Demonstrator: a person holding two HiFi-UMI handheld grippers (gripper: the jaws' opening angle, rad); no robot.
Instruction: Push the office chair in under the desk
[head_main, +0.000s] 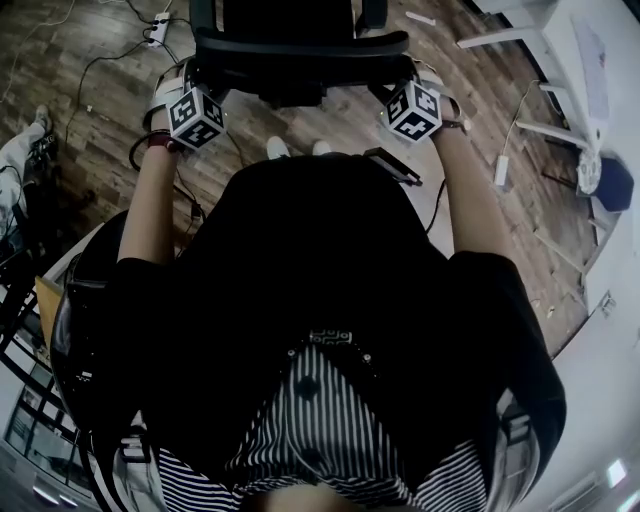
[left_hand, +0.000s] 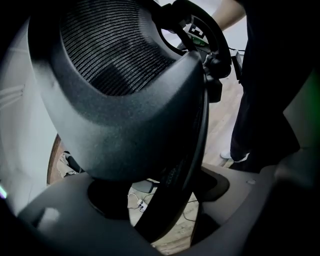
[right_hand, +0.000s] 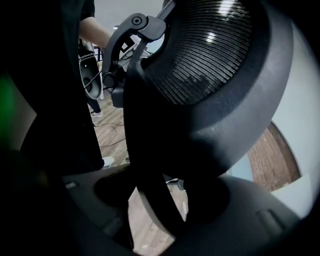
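The black office chair (head_main: 300, 60) stands right in front of me at the top of the head view, its back turned toward me. My left gripper (head_main: 190, 85) is at the left end of the chair back's top and my right gripper (head_main: 420, 80) at the right end. In the left gripper view the mesh headrest (left_hand: 115, 55) fills the picture and the back's dark rim (left_hand: 175, 185) runs between the jaws of the left gripper (left_hand: 165, 200), with floor showing on both sides. The right gripper (right_hand: 160, 200) straddles the rim (right_hand: 150, 190) the same way, under the headrest (right_hand: 210, 55). Both look open.
White desk-like furniture (head_main: 590, 60) with thin legs stands at the upper right on the wooden floor (head_main: 100, 100). A power strip (head_main: 158, 25) and cables lie at the upper left. Another dark chair (head_main: 80, 300) is close behind me on the left.
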